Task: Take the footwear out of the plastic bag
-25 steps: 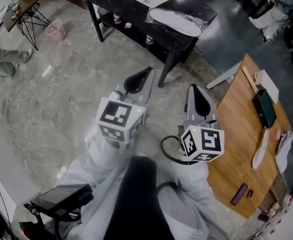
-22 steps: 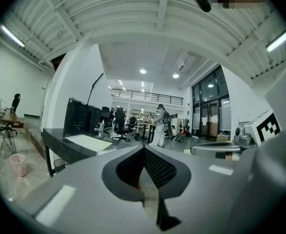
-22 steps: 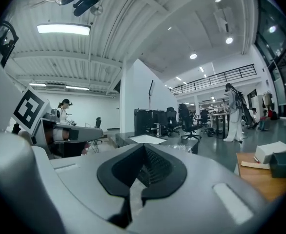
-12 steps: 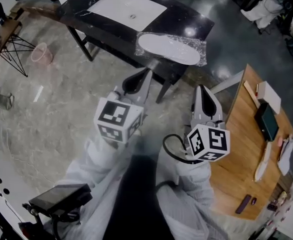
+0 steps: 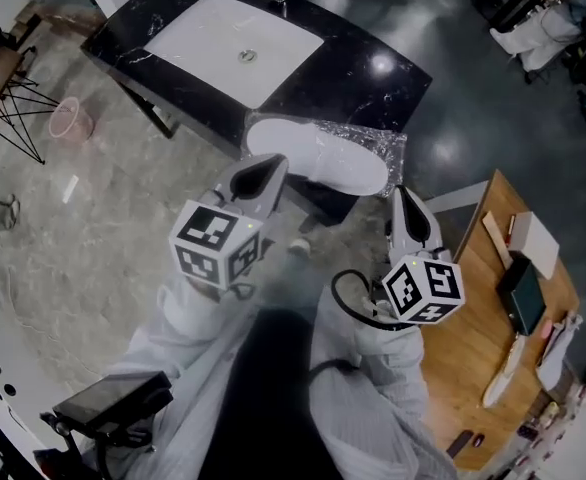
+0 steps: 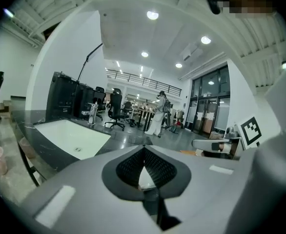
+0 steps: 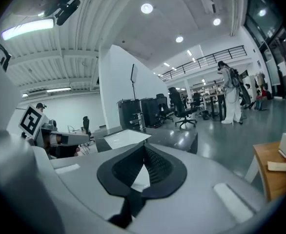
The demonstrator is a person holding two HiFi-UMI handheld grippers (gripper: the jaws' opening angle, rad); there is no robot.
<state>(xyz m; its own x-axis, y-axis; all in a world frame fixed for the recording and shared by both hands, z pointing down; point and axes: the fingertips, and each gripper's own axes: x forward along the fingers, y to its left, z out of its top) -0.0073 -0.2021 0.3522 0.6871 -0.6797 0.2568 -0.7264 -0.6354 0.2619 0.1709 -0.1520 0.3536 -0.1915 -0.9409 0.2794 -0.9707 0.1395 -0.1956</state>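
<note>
Not begun: the white slipper (image 5: 318, 158) sits in its plastic bag (image 5: 391, 148) on the black table (image 5: 373, 73), with the left gripper (image 5: 271, 165) and right gripper (image 5: 405, 200) both pressed together, empty.

Black table (image 5: 348, 63) — bagged white footwear (image 5: 318, 156) on top

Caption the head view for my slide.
Shut left gripper and right gripper near white shoe in clear plastic bag on black table.

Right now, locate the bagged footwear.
Head view, upper centre: the footwear in its plastic bag lies on the near edge of the black table, beside the white sink, beyond the left gripper.
</note>
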